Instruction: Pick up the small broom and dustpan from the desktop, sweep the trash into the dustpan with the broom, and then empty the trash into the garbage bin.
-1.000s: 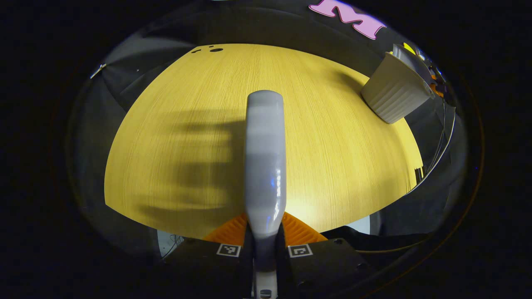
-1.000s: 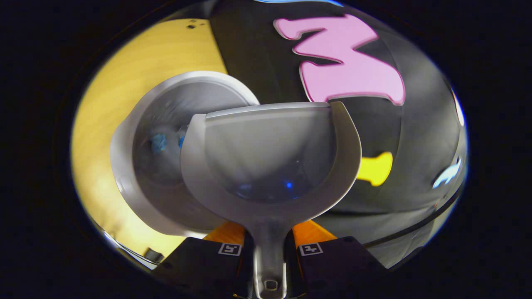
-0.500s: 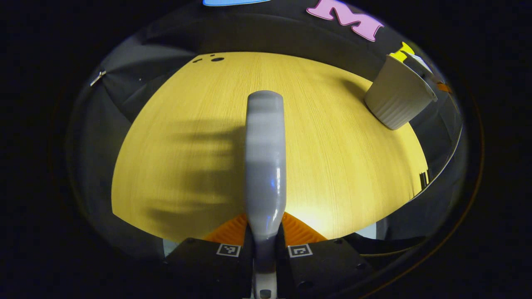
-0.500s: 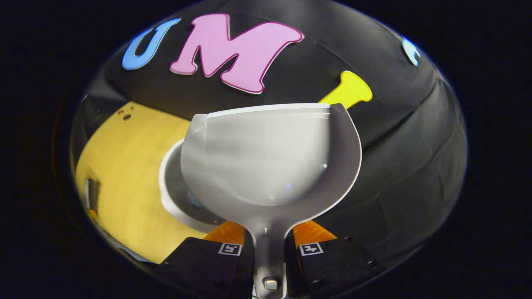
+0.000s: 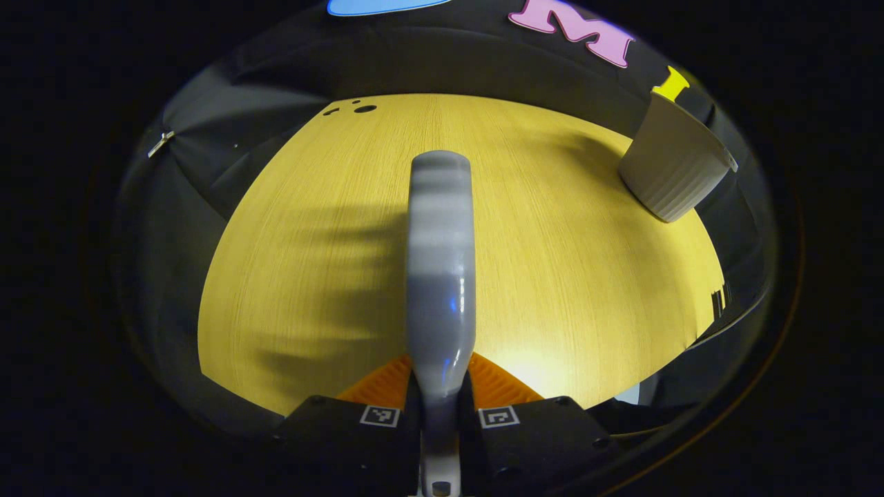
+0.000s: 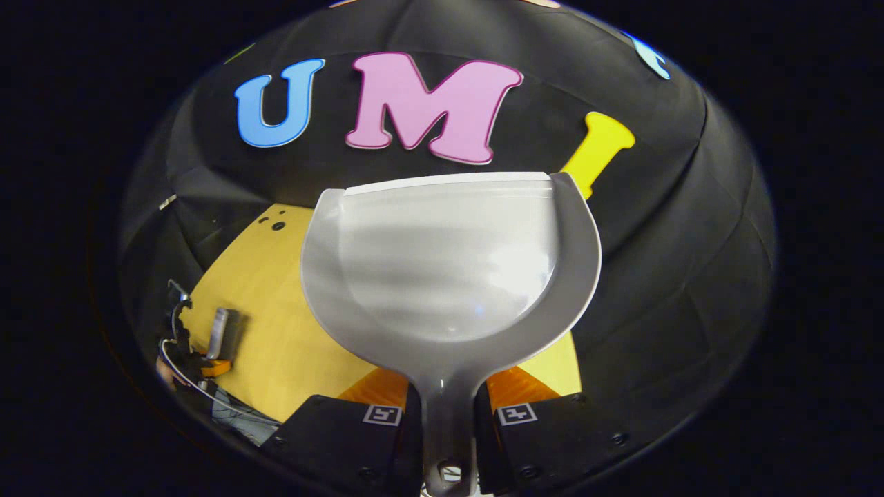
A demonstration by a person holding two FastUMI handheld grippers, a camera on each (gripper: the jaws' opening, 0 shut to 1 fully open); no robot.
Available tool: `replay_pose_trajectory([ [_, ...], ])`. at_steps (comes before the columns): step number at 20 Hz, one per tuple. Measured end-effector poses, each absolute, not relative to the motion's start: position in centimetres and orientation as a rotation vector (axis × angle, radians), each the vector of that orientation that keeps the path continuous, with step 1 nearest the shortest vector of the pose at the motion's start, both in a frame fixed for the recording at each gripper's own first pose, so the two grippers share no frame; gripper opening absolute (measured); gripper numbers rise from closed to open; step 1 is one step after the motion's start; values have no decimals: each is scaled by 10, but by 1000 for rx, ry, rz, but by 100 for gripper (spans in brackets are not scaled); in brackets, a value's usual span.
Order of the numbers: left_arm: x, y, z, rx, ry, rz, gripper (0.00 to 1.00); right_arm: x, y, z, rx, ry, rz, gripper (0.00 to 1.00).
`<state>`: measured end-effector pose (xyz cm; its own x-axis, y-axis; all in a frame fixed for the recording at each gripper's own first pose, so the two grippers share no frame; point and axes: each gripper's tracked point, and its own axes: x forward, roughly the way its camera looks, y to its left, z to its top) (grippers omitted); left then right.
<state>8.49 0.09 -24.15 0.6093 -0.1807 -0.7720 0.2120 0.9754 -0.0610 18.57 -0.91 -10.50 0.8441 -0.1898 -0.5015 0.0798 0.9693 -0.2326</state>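
The left gripper point(image 5: 439, 386) is clamped on the broom point(image 5: 440, 262), which juts over the worktop point(image 5: 552, 276); the bin point(image 5: 673, 166) stands at upper right. The right gripper point(image 6: 447, 407) pinches the dustpan point(image 6: 449, 269) by its handle, pan looking empty. A thin grip: either tool could twist loose, or a swing could topple the bin.

left tongs point(image 5: 440, 386) clamped, right tongs point(image 6: 447, 404) clamped
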Motion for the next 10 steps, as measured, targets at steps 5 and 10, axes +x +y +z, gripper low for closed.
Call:
replay_pose_trajectory([
  [5,99,13,-245,58,907,-215,27,172,63,-169,-122,660,-1,35],
  [10,101,15,-245,68,932,-207,27,166,124,-259,-5,826,90,35],
])
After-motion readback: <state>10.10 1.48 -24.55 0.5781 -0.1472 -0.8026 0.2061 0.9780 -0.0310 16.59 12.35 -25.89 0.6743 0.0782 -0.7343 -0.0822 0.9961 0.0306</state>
